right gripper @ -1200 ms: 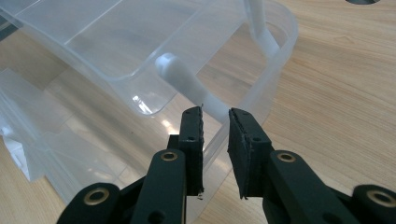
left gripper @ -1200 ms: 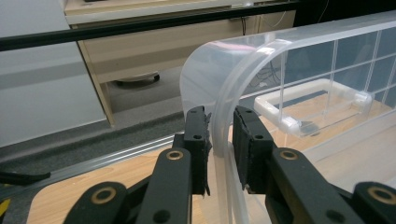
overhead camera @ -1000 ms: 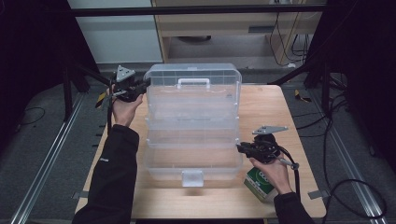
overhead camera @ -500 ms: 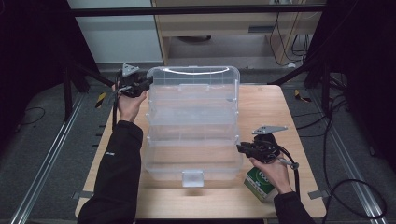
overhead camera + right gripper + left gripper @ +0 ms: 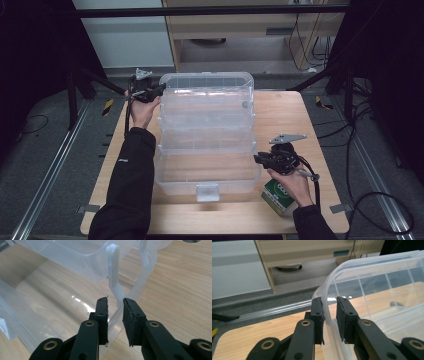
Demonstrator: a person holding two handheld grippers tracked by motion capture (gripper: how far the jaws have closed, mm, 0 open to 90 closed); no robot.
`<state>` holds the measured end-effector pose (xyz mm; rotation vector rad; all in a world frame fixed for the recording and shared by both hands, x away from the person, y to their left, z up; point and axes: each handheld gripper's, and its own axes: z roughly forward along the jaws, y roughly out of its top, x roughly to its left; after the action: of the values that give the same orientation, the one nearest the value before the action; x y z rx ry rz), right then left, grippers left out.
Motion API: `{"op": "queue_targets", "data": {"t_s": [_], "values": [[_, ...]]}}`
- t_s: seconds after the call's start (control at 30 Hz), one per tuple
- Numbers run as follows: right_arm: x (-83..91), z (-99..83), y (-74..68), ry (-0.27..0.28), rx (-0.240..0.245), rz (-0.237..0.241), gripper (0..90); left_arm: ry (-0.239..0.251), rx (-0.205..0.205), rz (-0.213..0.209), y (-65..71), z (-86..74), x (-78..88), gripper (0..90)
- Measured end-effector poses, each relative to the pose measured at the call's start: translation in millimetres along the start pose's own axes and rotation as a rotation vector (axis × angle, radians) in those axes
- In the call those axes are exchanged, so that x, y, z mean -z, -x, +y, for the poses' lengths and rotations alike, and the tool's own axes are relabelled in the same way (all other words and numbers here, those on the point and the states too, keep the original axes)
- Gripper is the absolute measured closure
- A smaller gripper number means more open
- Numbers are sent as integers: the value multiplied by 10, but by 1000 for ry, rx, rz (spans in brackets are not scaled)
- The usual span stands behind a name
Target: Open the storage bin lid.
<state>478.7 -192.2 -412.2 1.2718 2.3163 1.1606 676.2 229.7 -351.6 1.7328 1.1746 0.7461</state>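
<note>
While the clear tiered storage box point(image 5: 207, 132) is sitting opened on the wooden table point(image 5: 280, 107), the left gripper point(image 5: 329, 315) is pinching its lid rim (far corner), and the right gripper point(image 5: 115, 315) is straddling, narrowly, the base rim.

Clear plastic tiered storage box point(image 5: 207, 135), trays fanned open stepwise, lying mid-table, empty

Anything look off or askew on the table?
Nothing spilled or broken. The clear tiered box is fanned open, its top tier tilted back with the left tool straddling its rim. A green carton sits at the table's near edge.
</note>
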Motion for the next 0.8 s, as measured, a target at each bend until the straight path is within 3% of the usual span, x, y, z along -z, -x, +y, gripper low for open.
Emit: {"op": "queue_targets", "data": {"t_s": [0.5,0.73,0.8], "values": [[15,-6,-35,-8,10,1,737,-18,17,-7,-22,-17,-123,755],[11,-11,-41,-8,17,-3,726,-34,8,21,-45,-48,-169,750],[11,-10,-39,-8,18,-2,725,-10,15,15,-58,-37,-152,750]]}}
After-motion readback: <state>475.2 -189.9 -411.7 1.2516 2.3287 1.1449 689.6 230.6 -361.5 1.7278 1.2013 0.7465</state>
